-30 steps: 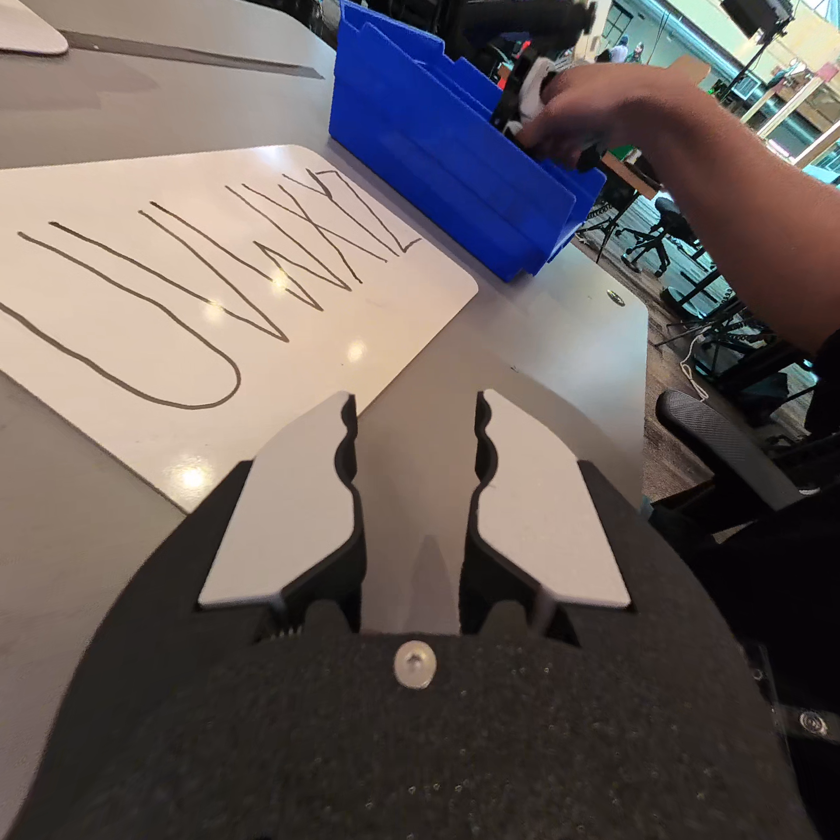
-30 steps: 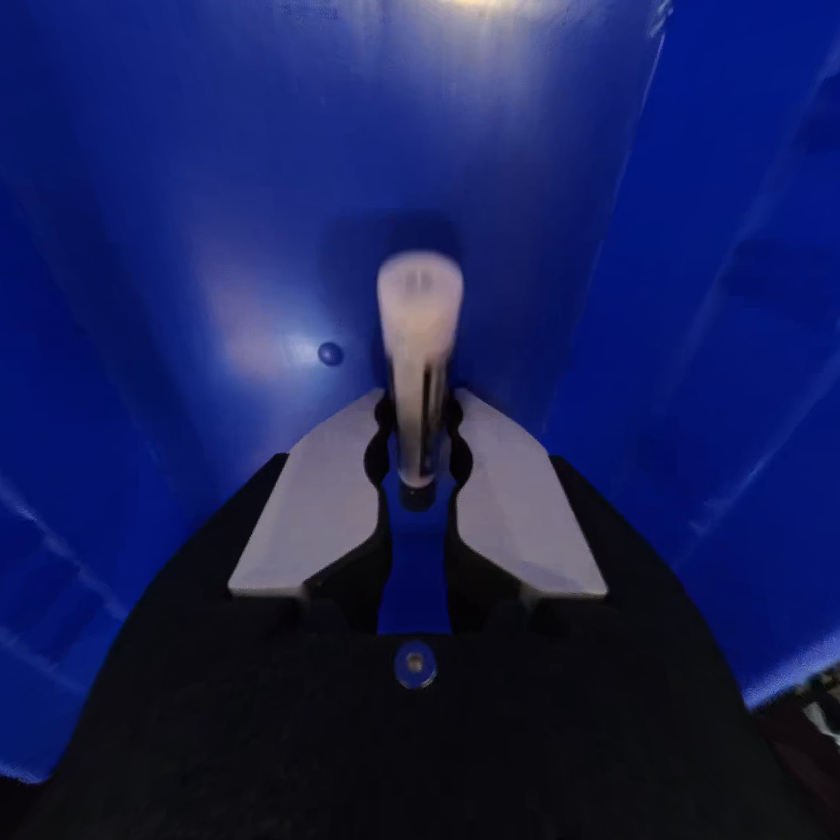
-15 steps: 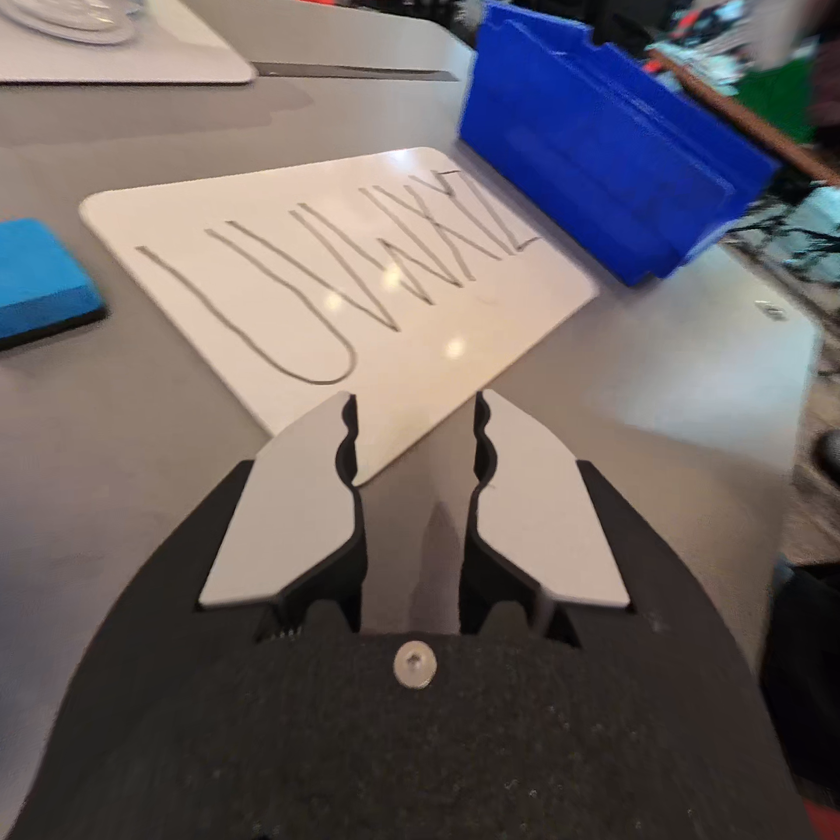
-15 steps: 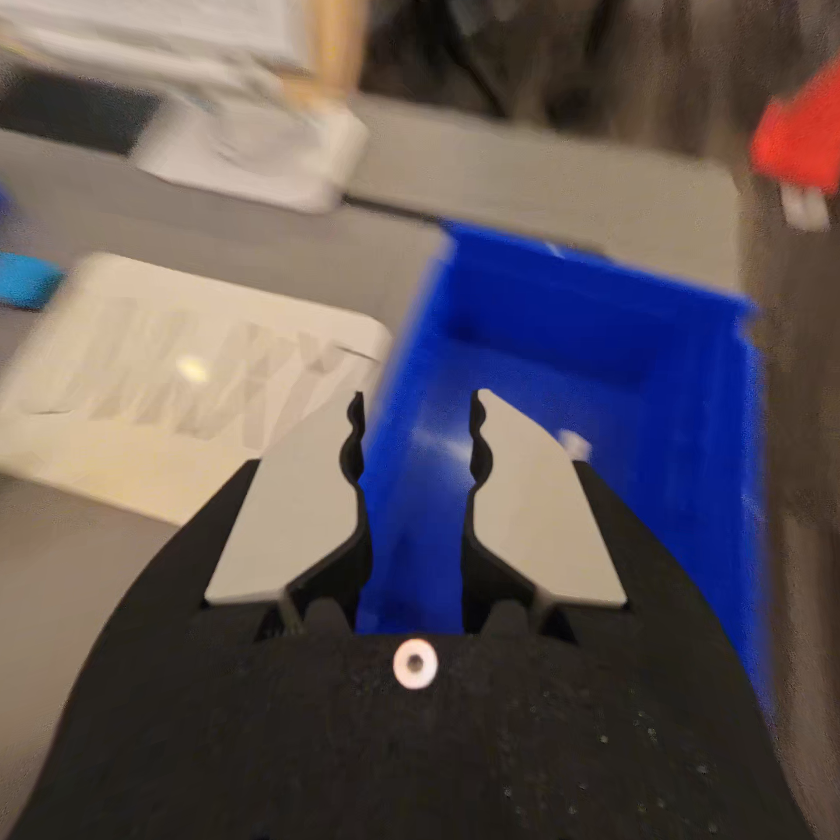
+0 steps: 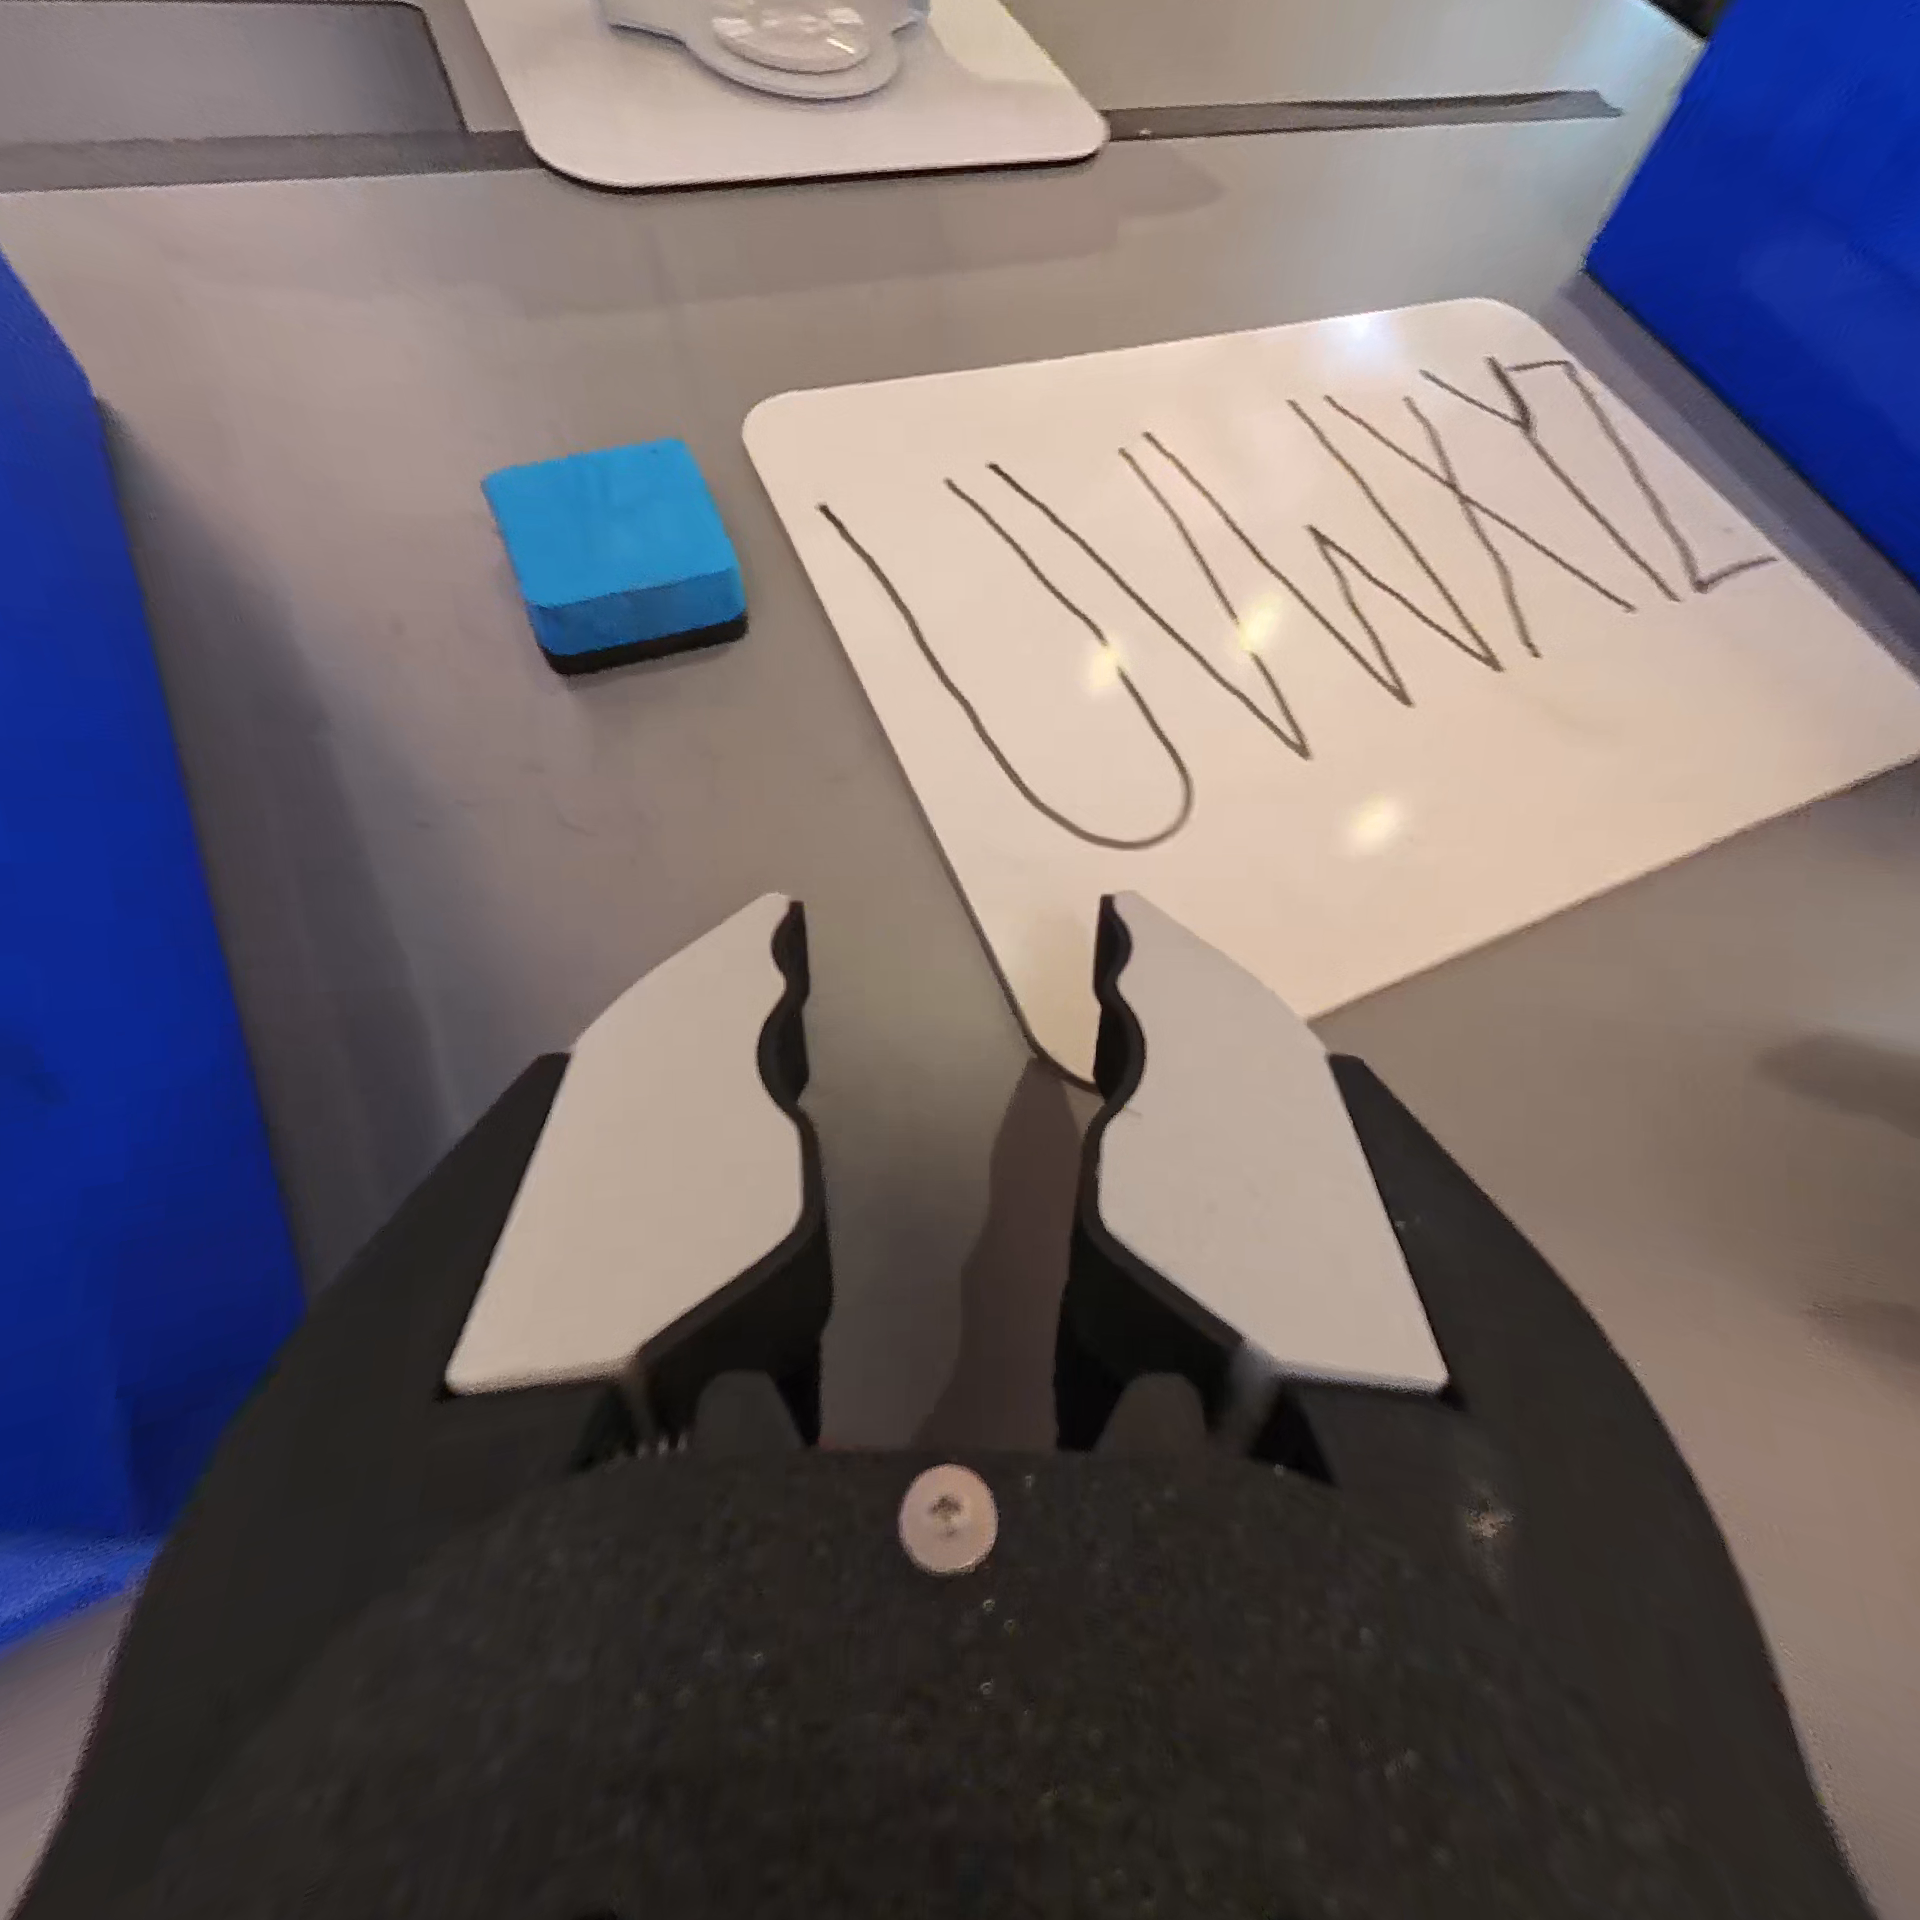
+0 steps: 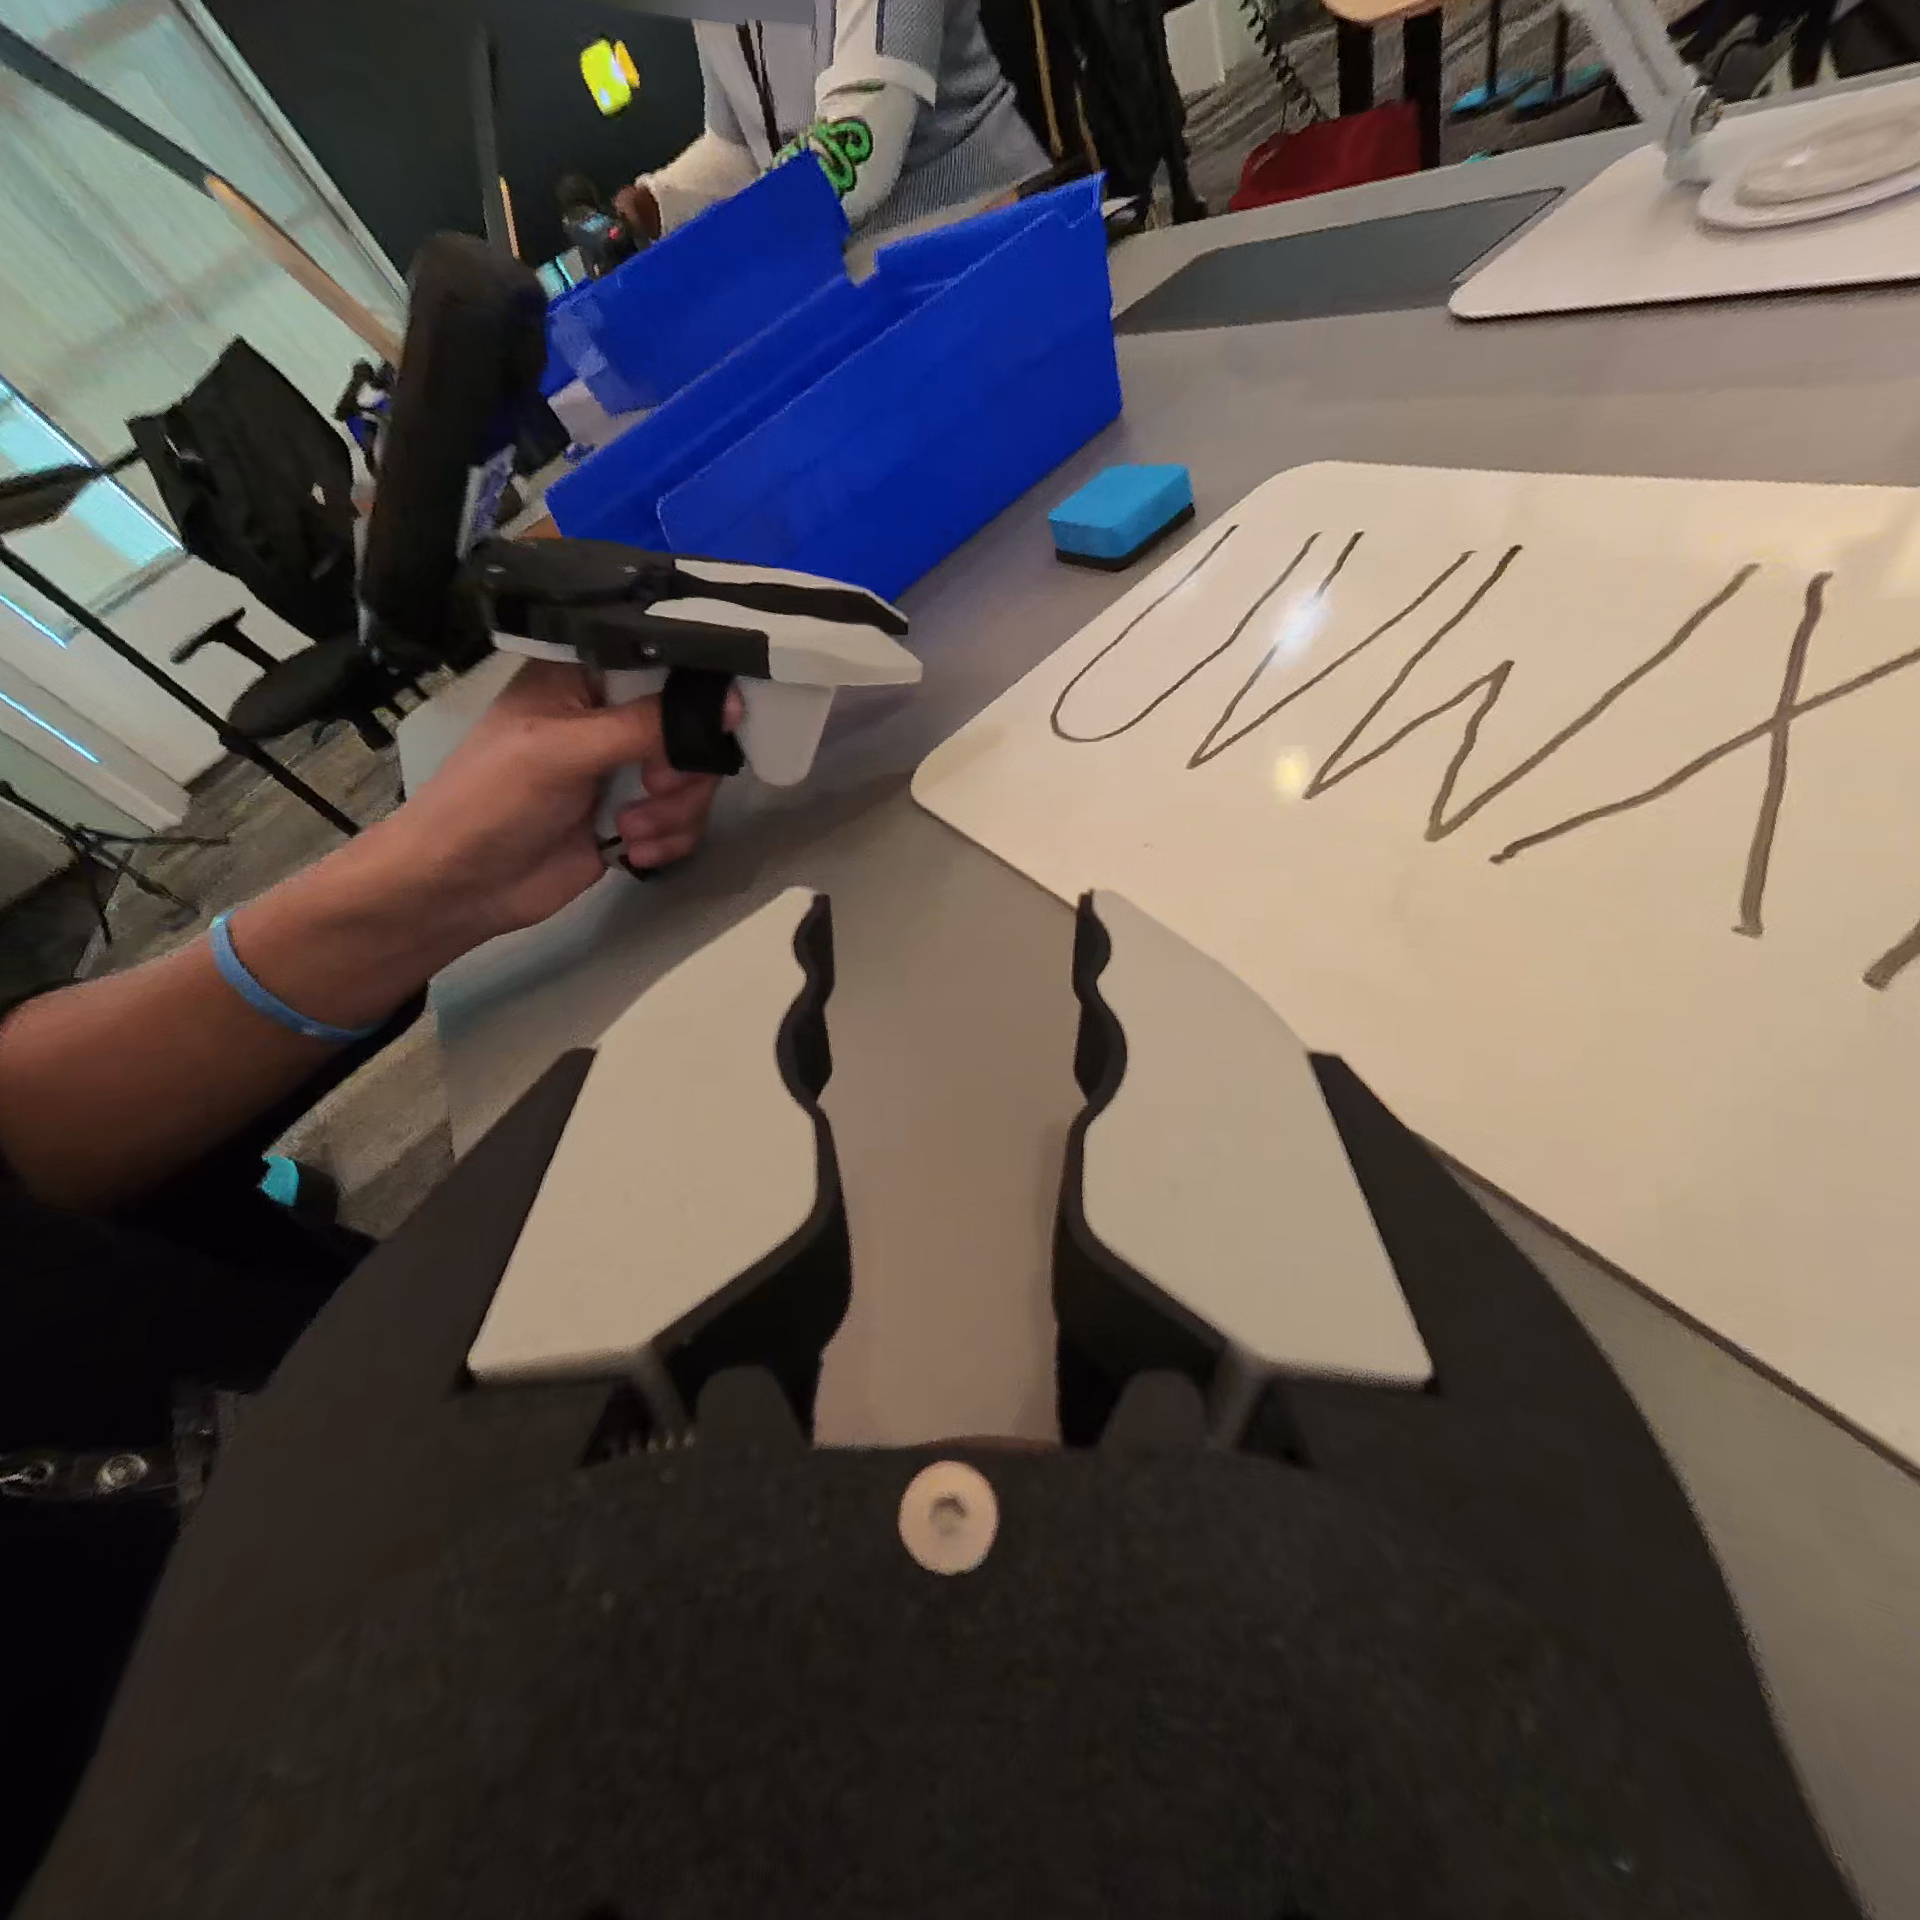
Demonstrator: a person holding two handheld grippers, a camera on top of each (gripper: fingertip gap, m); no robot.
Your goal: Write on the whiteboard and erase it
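Observation:
The white whiteboard (image 5: 1351, 665) lies flat on the grey table and carries black marker strokes. A blue eraser block with a black base (image 5: 615, 553) sits on the table just left of the board. My left gripper (image 5: 948, 914) is open and empty, above the table at the board's near left corner. My right gripper (image 6: 948, 909) is open and empty, over the table beside the board (image 6: 1507, 831). The right wrist view also shows the eraser (image 6: 1120, 514) beyond the board and the left gripper (image 6: 894, 639) held by a hand.
Blue bins stand on both sides: one at the left edge (image 5: 94, 935), one at the far right (image 5: 1787, 208); the right wrist view shows bins (image 6: 862, 416) behind the eraser. A white mat with a stand base (image 5: 790, 94) lies at the back. A person stands behind the bins.
My right gripper let go of the marker in the blue bin, drew out and swung over to the table by the board. My left gripper turned left, bringing the eraser into view.

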